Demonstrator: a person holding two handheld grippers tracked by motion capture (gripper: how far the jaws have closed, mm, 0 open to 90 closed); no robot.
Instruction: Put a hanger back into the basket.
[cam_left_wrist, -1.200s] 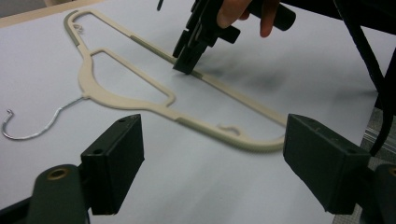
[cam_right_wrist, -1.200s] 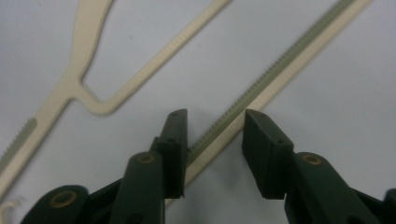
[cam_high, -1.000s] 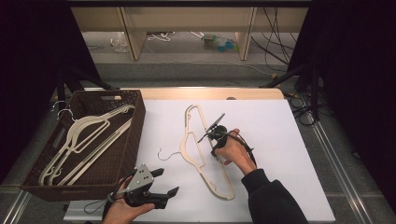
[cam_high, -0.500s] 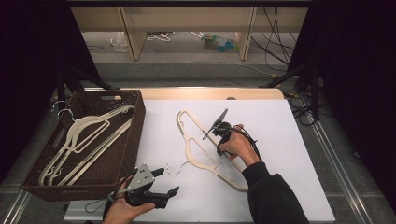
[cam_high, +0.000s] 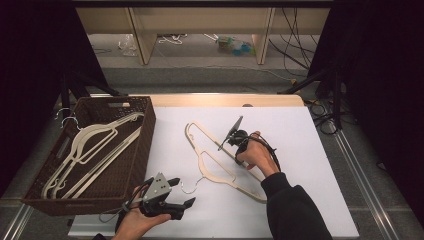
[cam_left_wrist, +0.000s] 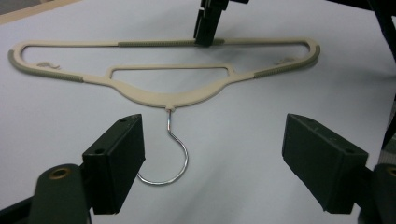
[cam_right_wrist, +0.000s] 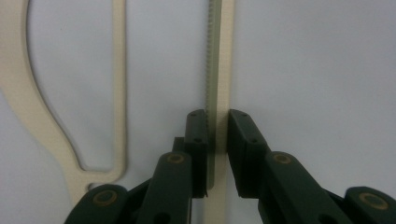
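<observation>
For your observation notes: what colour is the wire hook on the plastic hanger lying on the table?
Shiny silver metal hook on the cream plastic hanger, clearest in the left gripper view.

Lighting up brightly and evenly from overhead across the white table sheet (cam_high: 310, 150), while sinking into near black at both sides of the high view. Casting only a soft, short shadow just beneath the left gripper (cam_high: 170, 200). Blurring slightly in the near jaws of both gripper views, softening the hanger (cam_left_wrist: 168, 95) beyond. Showing mild grain, no glare.
</observation>
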